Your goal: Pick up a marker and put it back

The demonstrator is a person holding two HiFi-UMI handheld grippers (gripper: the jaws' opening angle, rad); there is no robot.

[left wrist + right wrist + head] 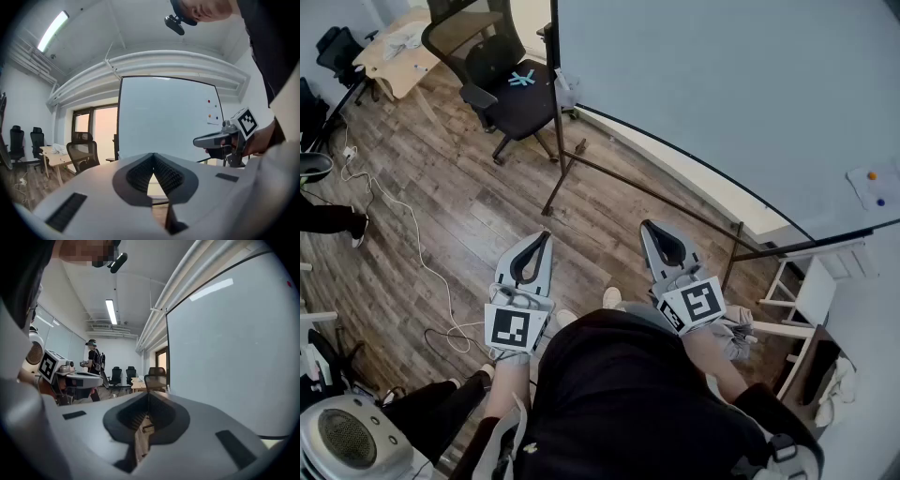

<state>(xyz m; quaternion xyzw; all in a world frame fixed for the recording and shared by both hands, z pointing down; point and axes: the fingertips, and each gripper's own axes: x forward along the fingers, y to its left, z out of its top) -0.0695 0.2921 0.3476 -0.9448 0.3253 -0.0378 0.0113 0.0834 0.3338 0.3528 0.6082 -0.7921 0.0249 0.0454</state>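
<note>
I cannot make out a marker in any view. A large whiteboard [722, 94] on a dark stand fills the upper right, and both grippers are held side by side in the air in front of it. My left gripper [546, 236] is shut and empty. My right gripper [648, 226] is also shut with nothing held. In the left gripper view the jaws [153, 155] meet at the tip and point at the whiteboard [164, 117]. In the right gripper view the jaws [149, 393] are closed, with the whiteboard [234, 357] close on the right.
A black office chair [511, 84] and a wooden table [398, 52] stand at the back left. A cable [412, 244] trails over the wood floor. A white frame [802, 300] stands at the right. A small sheet [874, 185] with coloured dots sticks to the board. Another person [93, 362] stands far off.
</note>
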